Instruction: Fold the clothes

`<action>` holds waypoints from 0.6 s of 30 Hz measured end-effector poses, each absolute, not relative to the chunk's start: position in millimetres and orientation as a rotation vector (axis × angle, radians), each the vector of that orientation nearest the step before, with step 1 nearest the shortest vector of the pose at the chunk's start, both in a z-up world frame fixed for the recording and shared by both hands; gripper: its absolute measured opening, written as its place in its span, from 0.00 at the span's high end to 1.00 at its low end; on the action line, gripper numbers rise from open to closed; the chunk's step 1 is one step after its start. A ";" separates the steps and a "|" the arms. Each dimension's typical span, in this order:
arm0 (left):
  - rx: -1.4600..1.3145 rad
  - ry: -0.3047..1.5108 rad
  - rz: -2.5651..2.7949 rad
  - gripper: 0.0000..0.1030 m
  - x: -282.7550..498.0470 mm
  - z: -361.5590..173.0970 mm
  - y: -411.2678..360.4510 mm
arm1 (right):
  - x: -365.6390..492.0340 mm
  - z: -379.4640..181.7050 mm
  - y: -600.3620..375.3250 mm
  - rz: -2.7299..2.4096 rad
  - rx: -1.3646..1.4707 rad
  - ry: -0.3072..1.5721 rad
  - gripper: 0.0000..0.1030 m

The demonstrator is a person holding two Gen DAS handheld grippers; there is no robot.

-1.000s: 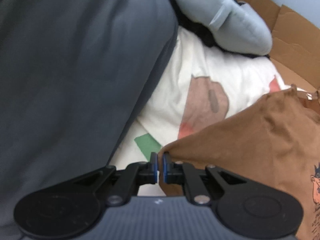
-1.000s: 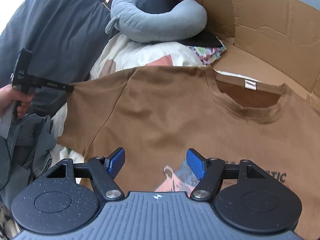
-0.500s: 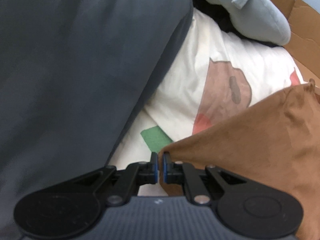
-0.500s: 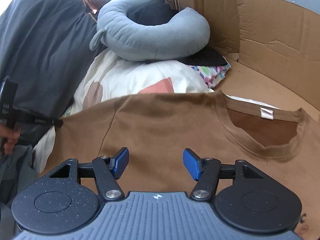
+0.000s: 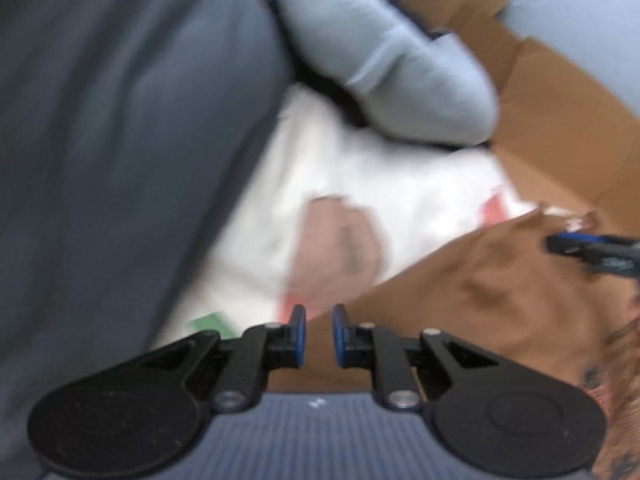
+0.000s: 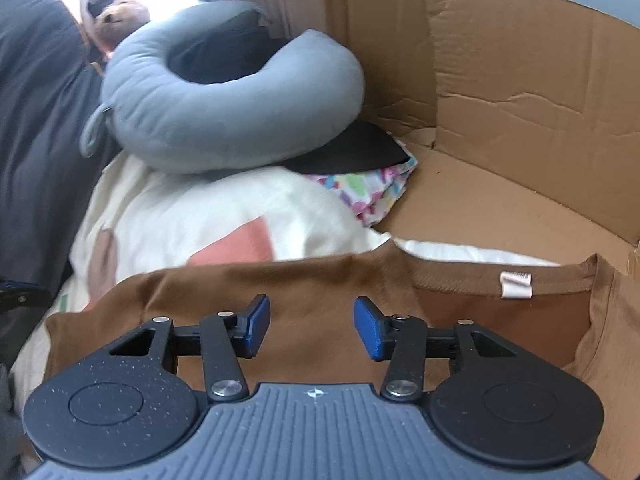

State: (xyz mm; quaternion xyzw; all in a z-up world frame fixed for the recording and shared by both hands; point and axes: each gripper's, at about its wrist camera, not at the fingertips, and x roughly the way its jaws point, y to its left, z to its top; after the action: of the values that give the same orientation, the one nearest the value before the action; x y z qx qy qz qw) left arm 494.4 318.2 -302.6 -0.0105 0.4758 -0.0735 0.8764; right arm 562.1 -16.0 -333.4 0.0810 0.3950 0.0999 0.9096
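Grippers, left and right, both gape empty over one brown T-shirt.

Background: grey neck pillow on top of a black cloth and a cream sheet with pink and brown patches. Multicolour print fabric beside the black cloth. Cardboard walls behind and right. Dark grey bedding on the left. Teddy bear top left, partly blown out.
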 end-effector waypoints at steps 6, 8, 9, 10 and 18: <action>-0.050 0.950 -0.244 0.88 510.2 -309.7 272.2 | 580.7 -346.6 -18.8 0.206 0.179 0.861 0.71; -0.082 0.947 -0.289 0.90 510.6 -312.9 261.3 | 584.8 -351.2 -18.6 0.202 0.179 0.867 0.71; -0.087 0.941 -0.311 0.90 511.7 -312.1 255.2 | 586.7 -353.0 -19.0 0.197 0.183 0.867 0.71; -0.087 0.934 -0.344 0.90 513.2 -313.3 248.8 | 589.1 -354.7 -19.5 0.191 0.186 0.867 0.71; -0.082 0.939 -0.350 0.91 534.4 -337.1 229.5 | 608.8 -359.4 -23.0 0.153 0.205 0.864 0.73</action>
State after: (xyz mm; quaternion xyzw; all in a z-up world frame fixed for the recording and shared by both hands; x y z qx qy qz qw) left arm 534.4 229.5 -337.1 -0.0395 0.4499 -0.1676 0.8763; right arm 608.8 -23.0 -359.4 0.0988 0.4177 0.0741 0.9001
